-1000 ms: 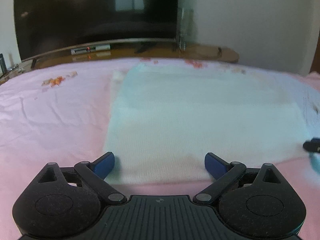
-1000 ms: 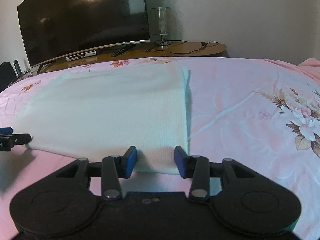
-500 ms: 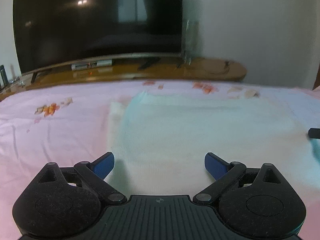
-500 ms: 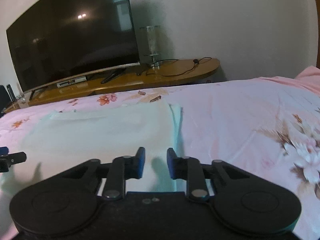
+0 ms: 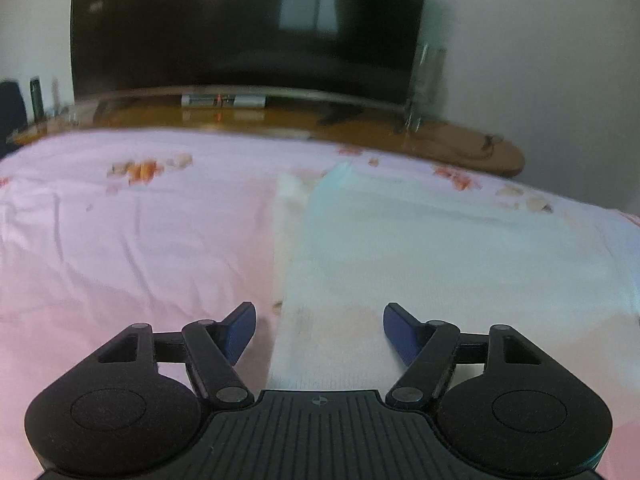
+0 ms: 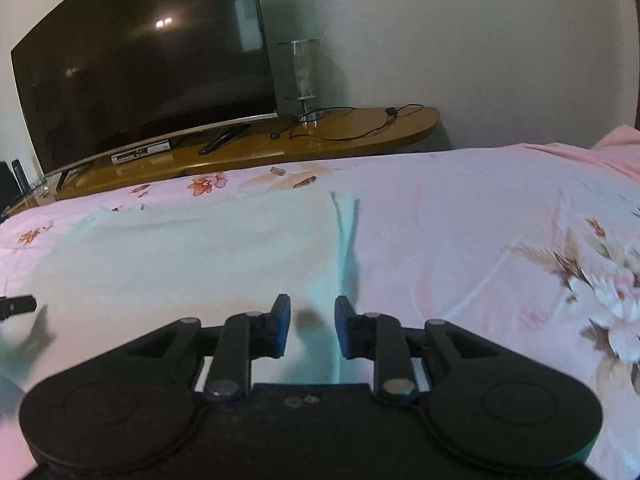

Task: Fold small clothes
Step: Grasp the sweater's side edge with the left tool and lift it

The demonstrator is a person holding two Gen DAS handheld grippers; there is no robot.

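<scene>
A pale mint-white folded garment (image 5: 440,256) lies flat on the pink floral bedsheet (image 5: 120,248). My left gripper (image 5: 319,330) is open, its blue pads straddling the garment's near left edge, holding nothing. In the right wrist view the same garment (image 6: 180,256) spreads to the left. My right gripper (image 6: 308,330) is partly open over the garment's near right edge, empty. The left gripper's tip (image 6: 16,306) shows at the left border of the right wrist view.
A large dark TV (image 6: 140,72) stands on a wooden console (image 6: 320,136) beyond the bed, with a glass lamp (image 6: 305,76) and a cable. A pink pillow (image 6: 618,148) lies at the far right. Pink sheet (image 6: 480,240) spreads right of the garment.
Both grippers moved forward over the garment's near edge, the views tilting up. The left jaws narrowed somewhat; the right jaws closed a little, then reopened slightly. The garment lies as before.
</scene>
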